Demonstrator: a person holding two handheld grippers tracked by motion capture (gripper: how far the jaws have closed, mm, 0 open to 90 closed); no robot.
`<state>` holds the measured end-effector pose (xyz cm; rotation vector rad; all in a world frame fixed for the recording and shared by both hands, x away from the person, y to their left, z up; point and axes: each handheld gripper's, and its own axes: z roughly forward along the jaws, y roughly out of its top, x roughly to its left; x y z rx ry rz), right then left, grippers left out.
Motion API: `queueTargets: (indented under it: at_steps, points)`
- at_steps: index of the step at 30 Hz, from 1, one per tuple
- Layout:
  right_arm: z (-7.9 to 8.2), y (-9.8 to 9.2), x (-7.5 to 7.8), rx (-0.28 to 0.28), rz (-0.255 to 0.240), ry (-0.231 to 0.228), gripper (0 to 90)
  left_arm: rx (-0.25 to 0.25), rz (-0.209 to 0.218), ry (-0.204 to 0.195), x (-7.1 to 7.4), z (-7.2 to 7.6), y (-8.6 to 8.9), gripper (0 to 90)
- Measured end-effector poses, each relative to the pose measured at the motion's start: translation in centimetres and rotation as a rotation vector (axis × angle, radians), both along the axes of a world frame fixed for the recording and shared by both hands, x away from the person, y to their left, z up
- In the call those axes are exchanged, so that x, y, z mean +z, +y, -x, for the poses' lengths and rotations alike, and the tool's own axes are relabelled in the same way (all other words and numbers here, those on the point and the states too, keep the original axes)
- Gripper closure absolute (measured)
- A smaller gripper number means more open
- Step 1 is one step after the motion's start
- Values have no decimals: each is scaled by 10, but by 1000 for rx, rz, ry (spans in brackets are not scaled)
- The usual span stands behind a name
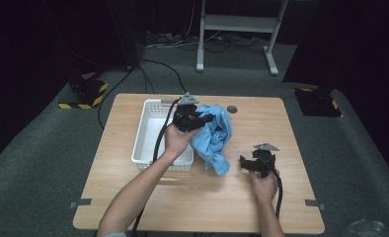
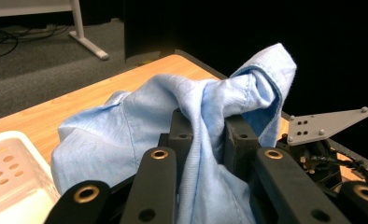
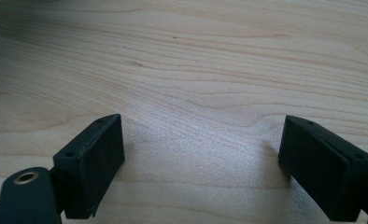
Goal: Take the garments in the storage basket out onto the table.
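Black two-jaw grippers point(image 1: 206, 118), brass-ringed pivot screws, grey three-cornered top plates (studded), thick black trailing cables; forearms bare.

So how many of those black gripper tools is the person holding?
2: the left gripper, shut on the blue cloth beside the white basket; the right gripper, open above the table.

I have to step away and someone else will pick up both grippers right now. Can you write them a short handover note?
Left gripper: shut on the blue cloth, holding it bunched and lifted beside the white basket.
Right gripper: open, nothing between its jaws, low over the bare wooden table.
Done: cloth picked up at one bunched part; its lower end hangs down to the table.
Left, most likely: bring the cloth over the basket and let go; nothing visible in the basket yet.
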<state>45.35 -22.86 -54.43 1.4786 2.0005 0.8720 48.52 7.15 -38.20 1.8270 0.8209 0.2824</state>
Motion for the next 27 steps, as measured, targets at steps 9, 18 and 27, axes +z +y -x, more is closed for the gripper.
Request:
queueTargets:
  at_steps: [9,18,27]
  points:
    - [0,0,0,0,0,0,140,1,-23,11,-10,-2,-2,759]
    - [0,0,0,0,1,0,140,-6,-33,41,-19,-4,-2,744]
    - [0,0,0,0,1,0,140,-19,-50,55,-24,-5,-7,743]
